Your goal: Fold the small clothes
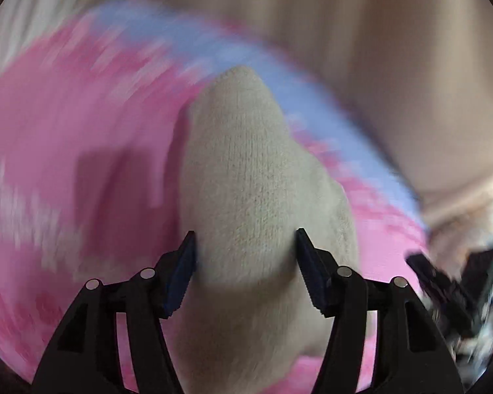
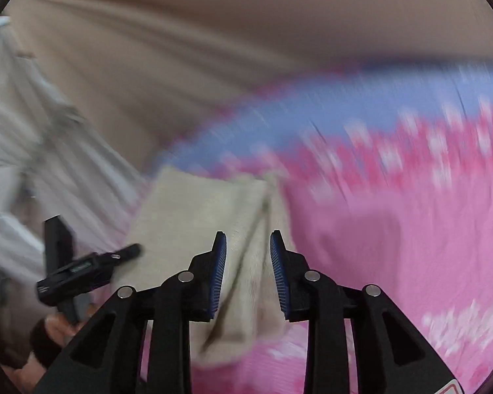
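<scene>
A cream knitted sock (image 1: 246, 190) hangs between the fingers of my left gripper (image 1: 245, 239), which is shut on it above the pink blanket (image 1: 75, 151). In the right wrist view the same cream sock (image 2: 194, 229) runs from the upper left down between the fingers of my right gripper (image 2: 248, 243), which is shut on it. The left gripper (image 2: 82, 269) shows at the left of the right wrist view, holding the sock's other end. The right gripper (image 1: 453, 282) shows blurred at the right edge of the left wrist view.
The pink blanket has white patterns and a light blue border (image 1: 213, 49), (image 2: 312, 111). Beige bedding (image 2: 213, 32) lies beyond it. Grey-white cloth (image 2: 26, 151) is at the left. Both views are motion-blurred.
</scene>
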Tool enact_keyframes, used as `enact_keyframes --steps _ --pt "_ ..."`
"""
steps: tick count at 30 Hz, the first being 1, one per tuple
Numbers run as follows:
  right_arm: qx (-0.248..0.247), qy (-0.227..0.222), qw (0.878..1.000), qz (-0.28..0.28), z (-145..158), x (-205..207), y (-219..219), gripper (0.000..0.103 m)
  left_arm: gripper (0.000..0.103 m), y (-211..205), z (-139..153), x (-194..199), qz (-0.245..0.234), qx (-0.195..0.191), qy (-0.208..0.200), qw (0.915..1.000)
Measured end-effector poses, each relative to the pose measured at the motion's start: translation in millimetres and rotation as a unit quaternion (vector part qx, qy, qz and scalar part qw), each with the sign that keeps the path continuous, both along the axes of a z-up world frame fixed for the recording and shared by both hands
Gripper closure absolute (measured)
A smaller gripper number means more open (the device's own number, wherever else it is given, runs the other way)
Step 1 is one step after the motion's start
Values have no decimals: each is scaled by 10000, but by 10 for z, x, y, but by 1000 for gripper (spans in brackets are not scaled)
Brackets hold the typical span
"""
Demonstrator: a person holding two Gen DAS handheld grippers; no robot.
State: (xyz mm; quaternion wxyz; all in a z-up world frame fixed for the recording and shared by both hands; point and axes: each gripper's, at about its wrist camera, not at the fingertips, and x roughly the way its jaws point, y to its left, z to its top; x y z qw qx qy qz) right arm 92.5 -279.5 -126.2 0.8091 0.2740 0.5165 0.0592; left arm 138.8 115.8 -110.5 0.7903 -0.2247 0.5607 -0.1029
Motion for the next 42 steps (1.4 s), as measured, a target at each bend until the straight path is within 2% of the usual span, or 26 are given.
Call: enact_keyframes --steps 1,2,3,4,5,6,8,9,10,13,14,15,18,20,22,24,26,27,28,29,31,34,36,39,40,42 --pt "75 267 9995 -134 -191 -34 4 74 41 162 -292 -39 319 89 305 9990" --pt "297 266 9988 -287 -270 -130 18 74 40 364 -381 -166 528 -601 63 9968" --pt "472 116 9983 -326 -257 -212 50 73 40 430 -339 -224 582 -788 -40 9952" --pt "505 -15 9982 -317 -208 -271 112 71 40 446 -249 -248 444 -699 -126 9965" --pt "463 -81 9985 -295 -170 -280 171 55 38 436 -183 -250 309 -592 -203 9976" --pt "399 -142 9987 -272 -148 -264 229 33 33 416 -106 -236 128 -487 -310 9982" --pt "104 -145 9998 -108 -178 -140 384 20 25 395 -47 -158 -129 -447 -397 9981" --pt "32 -34 10000 -18 -237 -53 447 20 19 375 -77 -102 -168 -423 -321 9984" --pt "54 137 9999 18 -326 45 501 20 19 361 -151 -35 -186 -485 -158 9985" --pt "698 307 9970 -152 -511 222 561 22 22 330 -368 140 -238 -971 231 9947" --pt "885 245 9956 -174 -508 229 597 42 29 292 -393 221 -276 -942 306 9947" --pt "989 178 9948 -167 -491 244 623 67 37 253 -405 271 -341 -929 299 9946" --pt "524 -382 9978 -109 -26 129 711 81 57 90 -165 367 -828 -946 -33 9921" --pt "243 -787 9966 -62 360 -49 757 83 60 -44 124 386 -1258 -993 -435 9861" --pt "-140 -1121 9936 -89 632 -254 772 83 60 -155 329 408 -1541 -1117 -724 9790" --pt "-190 -1118 9932 -248 602 -373 700 82 55 -220 398 423 -1715 -1169 -899 9741" --pt "-363 -669 9964 -361 224 -333 606 76 43 -337 213 481 -1760 -825 -772 9779" --pt "-459 -333 9976 -398 43 -312 564 73 41 -331 84 485 -1751 -680 -645 9801" --pt "-491 225 9973 -489 -238 -306 522 73 37 -348 -121 509 -1697 -483 -381 9836" --pt "-292 420 9969 -598 -324 -344 491 73 34 -290 -221 458 -1631 -516 -241 9850" --pt "84 2 9965 -834 -167 -513 460 73 33 -207 -201 362 -1525 -620 -251 9860" --pt "-133 -626 9953 -724 238 -709 564 70 26 -141 -62 221 -1457 -288 -493 9877" --pt "-156 -624 9964 -546 251 -736 622 70 22 -151 -94 174 -1457 -189 -474 9880" --pt "-293 -174 9983 -468 77 -685 670 68 20 -72 -197 148 -1320 -205 -374 9903" --pt "-184 -43 9982 -561 20 -694 648 64 20 -39 -206 108 -1216 -308 -298 9917" --pt "-83 -2 9969 -780 -8 -674 604 33 19 39 -258 61 -1093 -630 -104 9920"
